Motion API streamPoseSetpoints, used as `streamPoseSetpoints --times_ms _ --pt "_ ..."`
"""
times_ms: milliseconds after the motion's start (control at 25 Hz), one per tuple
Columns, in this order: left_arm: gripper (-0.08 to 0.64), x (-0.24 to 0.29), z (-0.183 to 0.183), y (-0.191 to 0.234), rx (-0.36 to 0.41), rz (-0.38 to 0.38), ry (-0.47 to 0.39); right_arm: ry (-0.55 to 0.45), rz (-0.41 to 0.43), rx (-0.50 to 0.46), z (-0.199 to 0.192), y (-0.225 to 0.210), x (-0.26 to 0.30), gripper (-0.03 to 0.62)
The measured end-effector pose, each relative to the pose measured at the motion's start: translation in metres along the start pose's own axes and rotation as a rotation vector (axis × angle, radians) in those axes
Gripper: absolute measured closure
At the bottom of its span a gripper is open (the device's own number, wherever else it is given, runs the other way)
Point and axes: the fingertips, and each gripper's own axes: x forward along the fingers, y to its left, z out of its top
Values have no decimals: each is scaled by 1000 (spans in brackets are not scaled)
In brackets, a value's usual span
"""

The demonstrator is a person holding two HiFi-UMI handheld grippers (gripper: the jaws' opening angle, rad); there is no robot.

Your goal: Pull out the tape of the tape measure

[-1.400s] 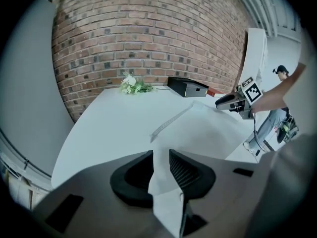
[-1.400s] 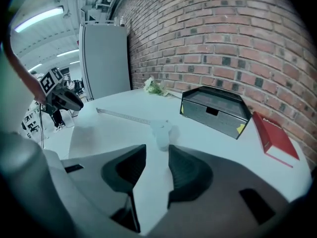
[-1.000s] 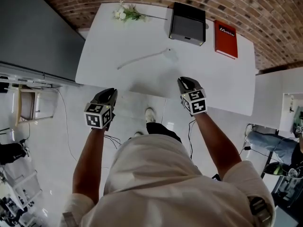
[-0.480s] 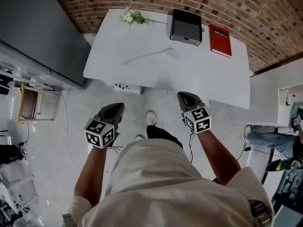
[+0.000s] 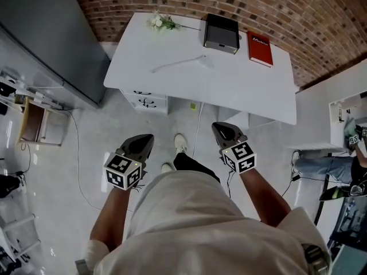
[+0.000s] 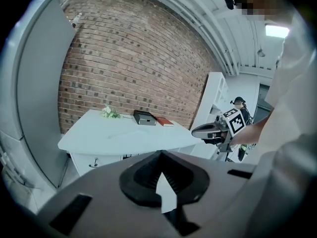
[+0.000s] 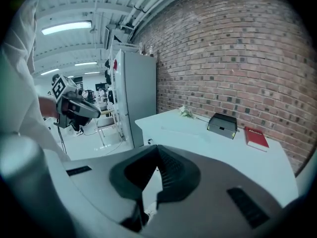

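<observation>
The left gripper (image 5: 144, 141) and right gripper (image 5: 221, 129) hung closed and empty above the floor, on the near side of the white table (image 5: 252, 90). On it lay the tape measure (image 5: 205, 61), its tape (image 5: 175, 65) drawn out leftward. Flowers (image 5: 162, 22), a dark box (image 5: 221, 32) and a red book (image 5: 260, 40) lined its far edge.

Grippers: you hold two, the left gripper (image 5: 147, 139) and the right gripper (image 5: 218, 128).
Marker cubes (image 5: 123, 171): two, one on each of your grippers.
Table (image 5: 246, 85): one, white, ahead of you.
Tape measure (image 5: 179, 63): one, on that table.
Book (image 5: 259, 40): one, red.
Box (image 5: 221, 32): one, dark.
Bunch of flowers (image 5: 161, 22): one.
Drawer handles (image 5: 143, 93): two, under the table's left end.
Shoes (image 5: 180, 142): two, yours, on the floor between your grippers.
</observation>
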Motion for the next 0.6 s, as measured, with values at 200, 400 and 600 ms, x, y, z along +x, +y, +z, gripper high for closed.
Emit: streamPoseSetpoints --times_ms 200,400,600 --pt "565 -17 -6 -8 19 -10 -9 -18 -6 -3 3 19 -14 589" --pt "566 -25 -7 -11 24 -6 -21 -26 1 -13 4 32 -20 589" --pt "566 -31 -10 -14 19 -10 -25 -33 4 -16 6 38 -22 589"
